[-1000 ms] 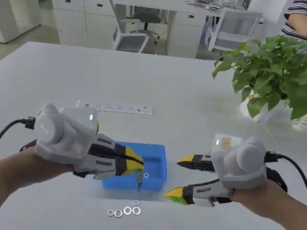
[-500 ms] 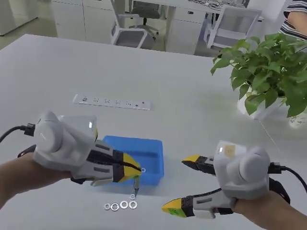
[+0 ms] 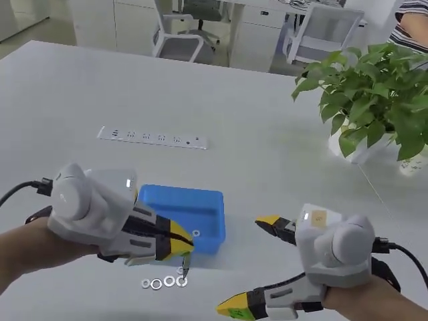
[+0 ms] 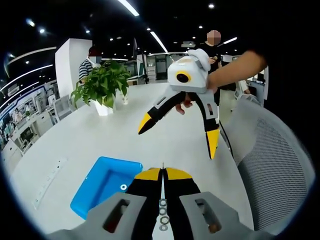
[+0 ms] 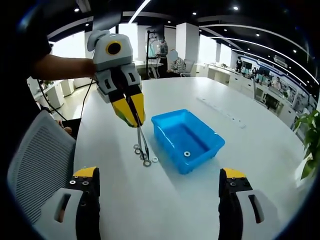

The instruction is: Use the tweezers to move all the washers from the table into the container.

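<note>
Left gripper (image 3: 179, 245): jaws closed on the tweezers (image 3: 184, 266), which are clamped between the yellow tips and point downward; the gripper sits at the near left corner of the container (image 3: 179, 200), overlapping its near wall in the head view.

Tweezers: tips stand just in front of the container's near wall, over one end of a short row of washers (image 3: 164, 283); the row lies on the table (image 3: 254, 154), just outside the container on the person's side (whether the tips touch a washer cannot be told).

Single washer (image 3: 195, 233): lies flat on the container floor, close to the near wall; the left gripper view shows it in the same place.

Right gripper (image 3: 247, 266): jaws spread wide, holding nothing; it hovers to the right of the container, apart from it; one yellow tip is level with the container's near wall, the other is nearer the person.

Power strip (image 3: 152, 138): lies flat beyond the container's far wall, well apart from it.

Plant (image 3: 374, 100): stands well to the right of the container and farther back.
</note>
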Motion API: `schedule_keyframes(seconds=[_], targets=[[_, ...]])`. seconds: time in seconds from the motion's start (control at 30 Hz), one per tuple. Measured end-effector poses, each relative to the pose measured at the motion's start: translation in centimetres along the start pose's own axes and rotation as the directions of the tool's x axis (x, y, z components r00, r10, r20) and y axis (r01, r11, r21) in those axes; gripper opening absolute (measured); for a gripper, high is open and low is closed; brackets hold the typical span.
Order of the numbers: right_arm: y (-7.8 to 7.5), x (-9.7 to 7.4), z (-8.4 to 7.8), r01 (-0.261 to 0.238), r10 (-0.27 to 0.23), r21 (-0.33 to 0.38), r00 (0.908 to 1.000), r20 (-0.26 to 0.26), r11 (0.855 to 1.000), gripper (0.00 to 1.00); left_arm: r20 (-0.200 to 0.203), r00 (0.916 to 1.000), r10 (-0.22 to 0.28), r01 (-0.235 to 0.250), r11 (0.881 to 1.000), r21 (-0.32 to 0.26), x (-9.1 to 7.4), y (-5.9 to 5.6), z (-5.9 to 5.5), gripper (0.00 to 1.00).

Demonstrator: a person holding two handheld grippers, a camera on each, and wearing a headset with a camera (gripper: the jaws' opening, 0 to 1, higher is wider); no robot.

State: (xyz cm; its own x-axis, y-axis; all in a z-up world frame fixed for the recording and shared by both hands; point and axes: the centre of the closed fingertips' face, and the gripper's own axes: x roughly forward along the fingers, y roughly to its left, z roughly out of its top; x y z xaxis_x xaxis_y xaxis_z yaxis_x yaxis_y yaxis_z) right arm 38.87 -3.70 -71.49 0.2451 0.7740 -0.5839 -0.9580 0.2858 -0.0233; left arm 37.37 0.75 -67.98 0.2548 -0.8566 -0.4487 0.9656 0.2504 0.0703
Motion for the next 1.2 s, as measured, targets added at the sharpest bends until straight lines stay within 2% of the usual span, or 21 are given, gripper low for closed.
schedule_keyframes(seconds=[0.63,0.93,1.1,1.2], targets=[[0.7,0.4,-0.8,-0.017,0.017,0.009,0.9996,-0.020,1.000,1.00,-0.008,0.9998,-0.017,0.017,1.000,-0.010,0.6,-0.4,-1.2,0.05],[0.8,0.7,-1.0,-0.025,0.025,0.009,0.9993,-0.029,1.000,0.99,-0.002,0.9998,-0.018,0.018,1.000,-0.026,0.5,0.0,-1.4,0.05],[1.2,1.1,-1.3,-0.053,0.052,-0.003,0.9977,-0.043,0.999,0.95,-0.002,0.9998,-0.021,0.021,0.999,-0.031,0.5,0.0,-1.5,0.05],[1.8,1.4,-1.0,-0.082,0.081,-0.040,0.9963,-0.029,0.996,0.90,-0.007,0.9995,-0.029,0.029,0.999,-0.027,0.6,-0.1,-1.4,0.05]])
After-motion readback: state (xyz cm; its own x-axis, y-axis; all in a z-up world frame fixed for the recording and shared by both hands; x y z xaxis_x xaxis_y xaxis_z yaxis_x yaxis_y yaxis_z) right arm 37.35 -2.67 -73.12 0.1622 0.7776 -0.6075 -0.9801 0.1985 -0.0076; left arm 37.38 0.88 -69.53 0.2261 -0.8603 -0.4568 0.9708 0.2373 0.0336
